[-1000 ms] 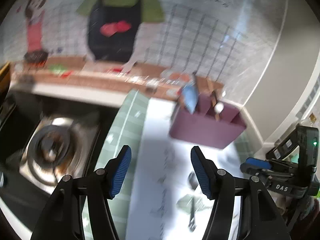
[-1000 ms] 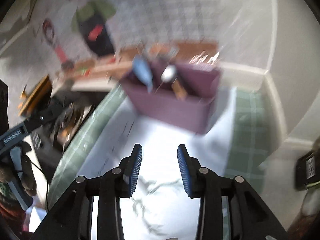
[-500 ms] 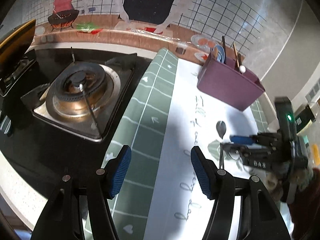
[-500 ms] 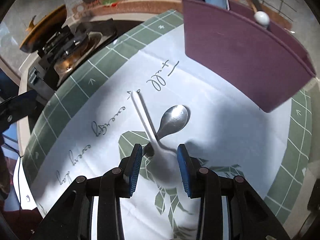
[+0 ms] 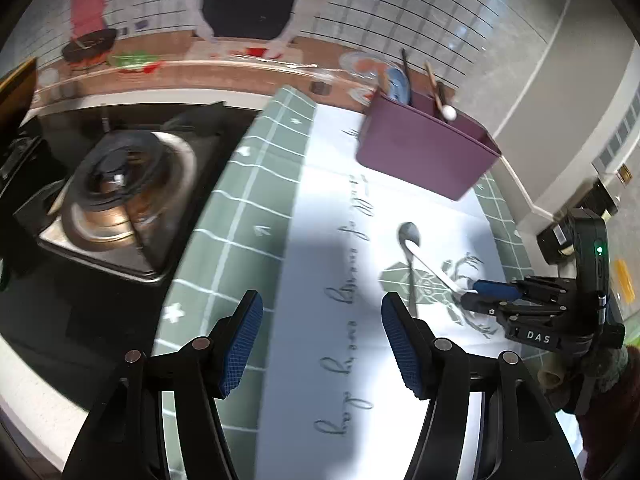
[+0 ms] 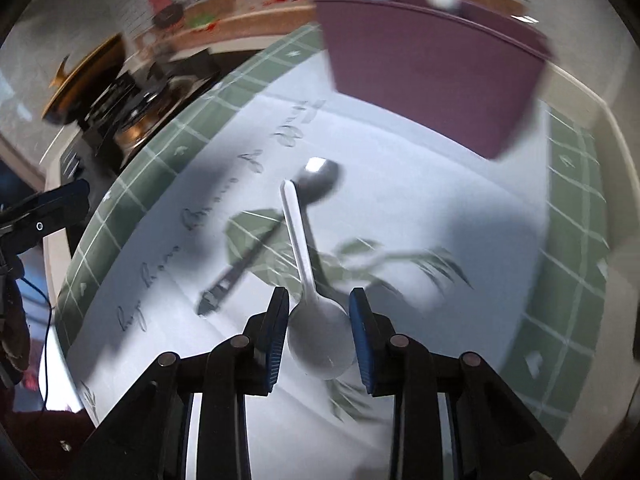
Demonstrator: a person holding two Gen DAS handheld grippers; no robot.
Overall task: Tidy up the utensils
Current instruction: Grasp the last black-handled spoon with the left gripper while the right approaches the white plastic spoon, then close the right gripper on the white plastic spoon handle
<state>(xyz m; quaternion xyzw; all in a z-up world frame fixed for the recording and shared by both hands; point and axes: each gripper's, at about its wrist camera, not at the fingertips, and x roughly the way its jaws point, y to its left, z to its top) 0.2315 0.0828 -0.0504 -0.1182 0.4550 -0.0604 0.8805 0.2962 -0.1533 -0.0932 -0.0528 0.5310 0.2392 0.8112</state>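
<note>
The right gripper has its blue fingers set either side of the white spoon, its bowl between them; they have just been closing and sit at its edges, though contact is unclear. Its handle crosses a metal spoon on the desk's cloth. The purple holder stands beyond. The left gripper hangs wide open, empty
</note>
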